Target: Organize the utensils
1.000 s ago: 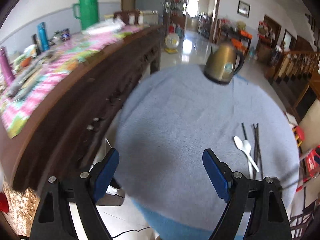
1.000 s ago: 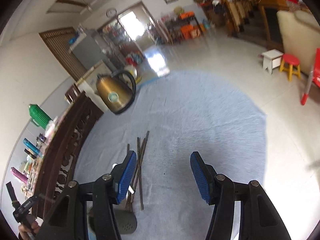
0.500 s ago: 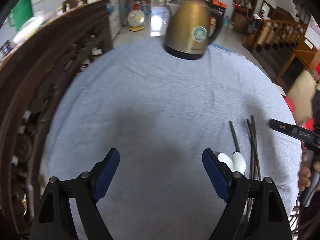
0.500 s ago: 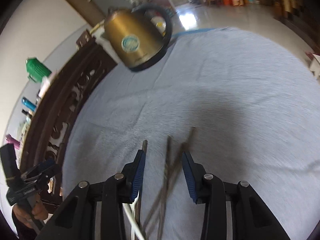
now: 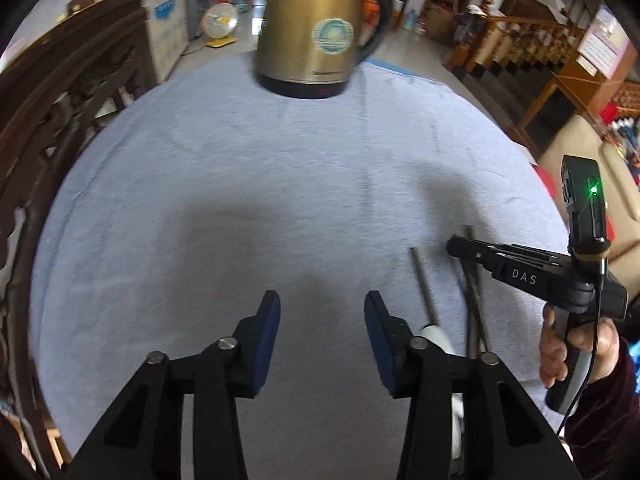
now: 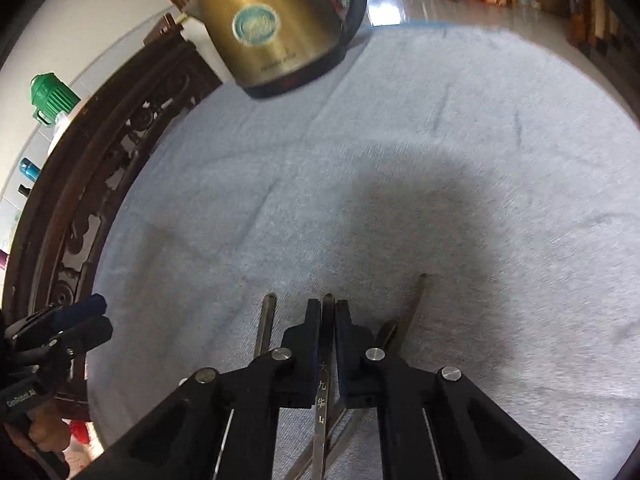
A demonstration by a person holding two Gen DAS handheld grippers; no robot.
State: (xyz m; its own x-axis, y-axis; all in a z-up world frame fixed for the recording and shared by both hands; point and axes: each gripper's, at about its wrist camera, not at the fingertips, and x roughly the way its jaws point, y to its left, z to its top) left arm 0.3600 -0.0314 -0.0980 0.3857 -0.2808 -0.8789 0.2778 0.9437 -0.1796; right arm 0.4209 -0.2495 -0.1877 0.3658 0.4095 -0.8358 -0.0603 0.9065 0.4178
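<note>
I had the right gripper (image 6: 328, 312) closed on one chopstick (image 6: 322, 400), the pads pressing it from both sides near its far end, because a thin metal stick lying flat on cloth is easiest to catch where it lies apart from the others. The rest of the chopsticks (image 6: 404, 320) lay on the gray cloth of the surface (image 6: 400, 160) at the near edge, some crossing each other under the gripper, and one more (image 6: 265, 324) lay just to the left of it. In the left wrist view the left gripper (image 5: 322, 312) was open with nothing between the pads, and it hovered over bare cloth to the left of the pile. I judged it was kept there so that it would not disturb the sticks and could take the next piece. A white spoon (image 5: 434, 334) lay just right of its right finger, touching the near end of one chopstick; most of the spoon was hidden behind the finger. The brass kettle (image 5: 320, 28) stood at the far edge of the surface, well apart from the utensils. I could not tell if the held chopstick was already lifted from the cloth. I judged the sorting as only begun, since the pile was not yet put in order.
</note>
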